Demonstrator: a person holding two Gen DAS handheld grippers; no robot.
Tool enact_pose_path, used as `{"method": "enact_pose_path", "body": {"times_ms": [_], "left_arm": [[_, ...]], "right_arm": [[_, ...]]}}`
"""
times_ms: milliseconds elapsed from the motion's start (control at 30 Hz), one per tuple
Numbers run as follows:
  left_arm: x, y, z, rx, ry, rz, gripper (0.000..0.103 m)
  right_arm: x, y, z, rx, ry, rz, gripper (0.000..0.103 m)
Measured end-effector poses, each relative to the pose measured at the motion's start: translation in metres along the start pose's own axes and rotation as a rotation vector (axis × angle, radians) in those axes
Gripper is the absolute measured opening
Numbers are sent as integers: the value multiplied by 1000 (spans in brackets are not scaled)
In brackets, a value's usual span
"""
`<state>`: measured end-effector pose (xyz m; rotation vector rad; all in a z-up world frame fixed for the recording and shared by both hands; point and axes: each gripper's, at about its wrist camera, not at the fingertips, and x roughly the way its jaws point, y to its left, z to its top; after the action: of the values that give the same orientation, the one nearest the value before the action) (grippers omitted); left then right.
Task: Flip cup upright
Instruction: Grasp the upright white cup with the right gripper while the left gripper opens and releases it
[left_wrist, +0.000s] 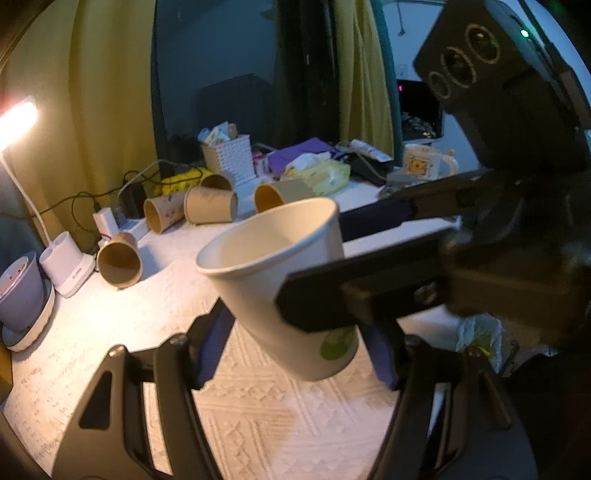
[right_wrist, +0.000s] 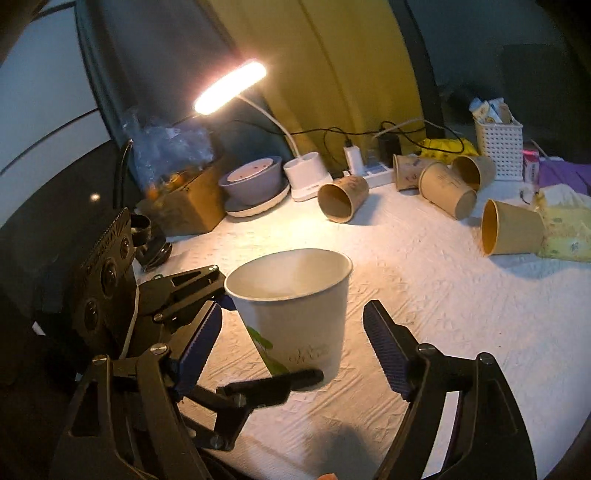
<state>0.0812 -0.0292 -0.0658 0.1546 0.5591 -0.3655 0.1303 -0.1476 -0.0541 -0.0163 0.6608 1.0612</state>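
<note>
A white paper cup (left_wrist: 280, 273) with a green mark stands mouth up, slightly tilted, over the white tablecloth (left_wrist: 258, 406). My left gripper (left_wrist: 295, 343) is shut on the cup's lower body, one finger on each side. In the right wrist view the same cup (right_wrist: 299, 310) sits between my right gripper's (right_wrist: 291, 332) fingers, which stand wide apart and do not touch it. The left gripper reaches in from the left there, with one finger (right_wrist: 273, 384) under the cup's front. In the left wrist view the right gripper (left_wrist: 369, 266) comes in from the right.
Several brown paper cups (right_wrist: 343, 199) lie on their sides at the back of the table. A lit desk lamp (right_wrist: 232, 88), a purple bowl (right_wrist: 255, 181), a white basket (right_wrist: 498, 147), a tissue pack (right_wrist: 565, 232) and cables line the far edge.
</note>
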Motion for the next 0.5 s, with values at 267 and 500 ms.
{"method": "enact_pose_path", "body": {"times_ms": [267,500], "left_arm": [[-20,-20,0,70,-35,-4,67],[-28,-27,0,99,-50,-22,67]], "right_arm": [[-8,14,-5,-27,1,-4,81],[-12,19,-6,-41,10,11,81]]}}
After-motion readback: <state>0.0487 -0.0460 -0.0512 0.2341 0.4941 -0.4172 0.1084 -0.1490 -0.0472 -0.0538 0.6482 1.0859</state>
